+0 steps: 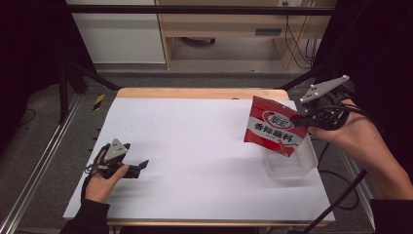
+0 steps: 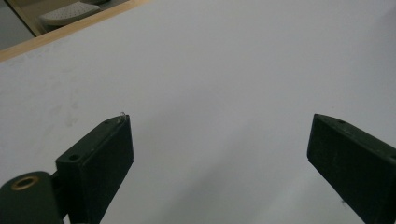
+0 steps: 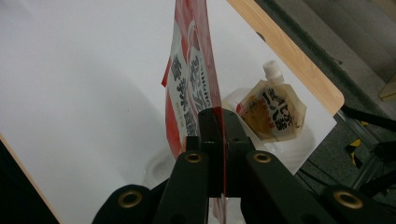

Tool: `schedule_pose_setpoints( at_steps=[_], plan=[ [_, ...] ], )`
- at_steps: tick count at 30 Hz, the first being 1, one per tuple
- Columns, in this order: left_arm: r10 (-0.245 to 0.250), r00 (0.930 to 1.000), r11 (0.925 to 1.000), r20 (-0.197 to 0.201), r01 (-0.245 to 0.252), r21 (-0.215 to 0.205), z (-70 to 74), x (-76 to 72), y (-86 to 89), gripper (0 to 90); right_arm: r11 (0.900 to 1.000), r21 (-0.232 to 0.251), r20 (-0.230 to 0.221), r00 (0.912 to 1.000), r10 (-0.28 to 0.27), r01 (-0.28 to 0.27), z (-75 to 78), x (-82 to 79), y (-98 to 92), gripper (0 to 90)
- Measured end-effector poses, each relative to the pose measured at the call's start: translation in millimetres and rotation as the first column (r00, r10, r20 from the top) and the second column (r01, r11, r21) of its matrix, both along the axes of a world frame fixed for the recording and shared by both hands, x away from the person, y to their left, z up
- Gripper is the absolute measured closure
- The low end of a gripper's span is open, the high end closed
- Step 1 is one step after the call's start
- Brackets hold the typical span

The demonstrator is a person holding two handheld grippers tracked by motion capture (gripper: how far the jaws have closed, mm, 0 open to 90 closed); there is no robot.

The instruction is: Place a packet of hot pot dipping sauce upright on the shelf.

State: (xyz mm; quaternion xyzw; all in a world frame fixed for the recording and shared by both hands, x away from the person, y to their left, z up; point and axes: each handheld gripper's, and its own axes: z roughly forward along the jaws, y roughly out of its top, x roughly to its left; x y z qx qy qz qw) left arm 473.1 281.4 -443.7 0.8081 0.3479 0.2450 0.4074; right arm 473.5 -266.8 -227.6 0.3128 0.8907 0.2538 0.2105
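the right gripper [image 1: 298,117] has its jaws clamped on the flat red and white sauce packet [image 1: 271,126], hanging it just above the clear plastic tub [image 1: 297,165], while the left gripper [image 1: 141,165] rests far off with jaws spread wide.

The table [image 1: 195,146] lies bare from its left edge across the middle. Near the right edge, a clear container [image 1: 292,163] holding a spouted pouch [image 3: 275,114] blocks passage, with a red sachet [image 1: 272,126] hanging over it.
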Motion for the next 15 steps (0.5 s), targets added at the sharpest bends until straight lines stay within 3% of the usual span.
schedule_pose_setpoints(
  at_steps=[15],
  plan=[
    [-0.014, 0.9999, 0.9999, -0.003, 0.014, 0.000, -0.4, -0.3, -1.6, 7.1, 0.996, 0.020, -0.018, 0.9956, -0.092, 0.092, -11.4, -0.2, -33.8, 90.0]
  ],
)
